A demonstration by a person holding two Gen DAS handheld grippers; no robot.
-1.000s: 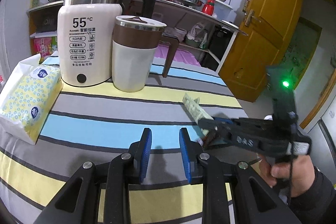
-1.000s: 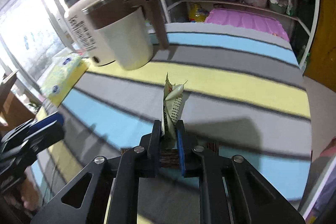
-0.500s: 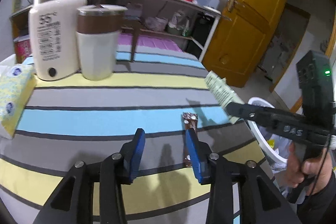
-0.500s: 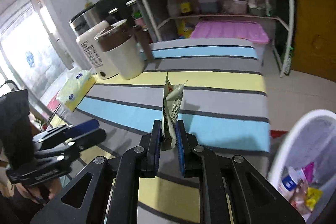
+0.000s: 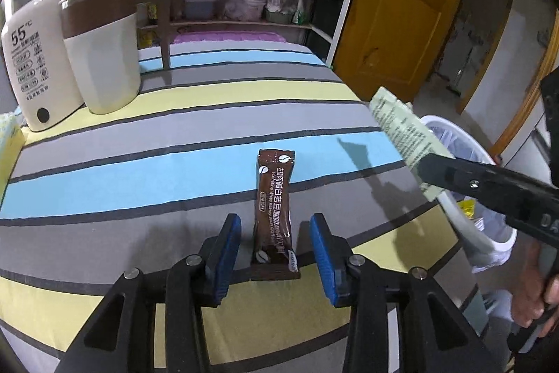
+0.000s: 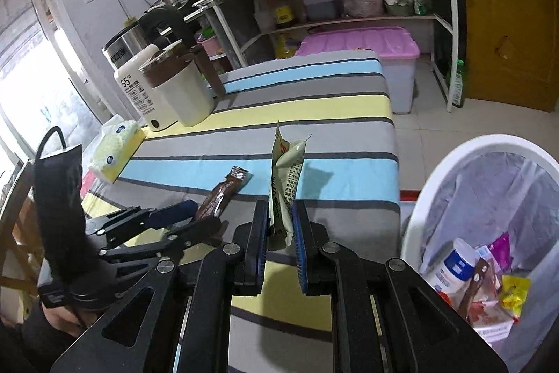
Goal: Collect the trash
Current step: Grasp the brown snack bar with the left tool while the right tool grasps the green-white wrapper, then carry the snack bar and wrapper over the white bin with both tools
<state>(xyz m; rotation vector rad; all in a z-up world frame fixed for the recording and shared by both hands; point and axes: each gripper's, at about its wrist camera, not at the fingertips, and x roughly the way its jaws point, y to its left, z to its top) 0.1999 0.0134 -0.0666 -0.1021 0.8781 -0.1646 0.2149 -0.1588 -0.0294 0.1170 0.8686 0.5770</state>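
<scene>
A brown coffee sachet [image 5: 274, 205] lies flat on the striped tablecloth [image 5: 139, 177] near its right edge. My left gripper [image 5: 275, 233] is open and straddles the sachet's near end, with a gap between each blue pad and the sachet. My right gripper [image 6: 279, 215] is shut on a crumpled pale green wrapper [image 6: 284, 184] and holds it upright above the table's edge. The left wrist view shows that wrapper [image 5: 401, 128] over the rim of a white trash bin [image 5: 450, 124]. The right wrist view also shows the sachet [image 6: 223, 194] at the left gripper [image 6: 199, 217].
A white kettle [image 5: 31, 65] and a brown-and-cream mug [image 5: 104, 58] stand at the table's far left. A tissue pack [image 6: 115, 149] lies beside them. The lined bin [image 6: 489, 142] on the floor to the right holds several wrappers. A shelf rack and a yellow door stand behind.
My left gripper has widened its jaws and moved right until it straddles the brown sachet. My right gripper has carried the green wrapper off the table towards the bin, which has come into view.
</scene>
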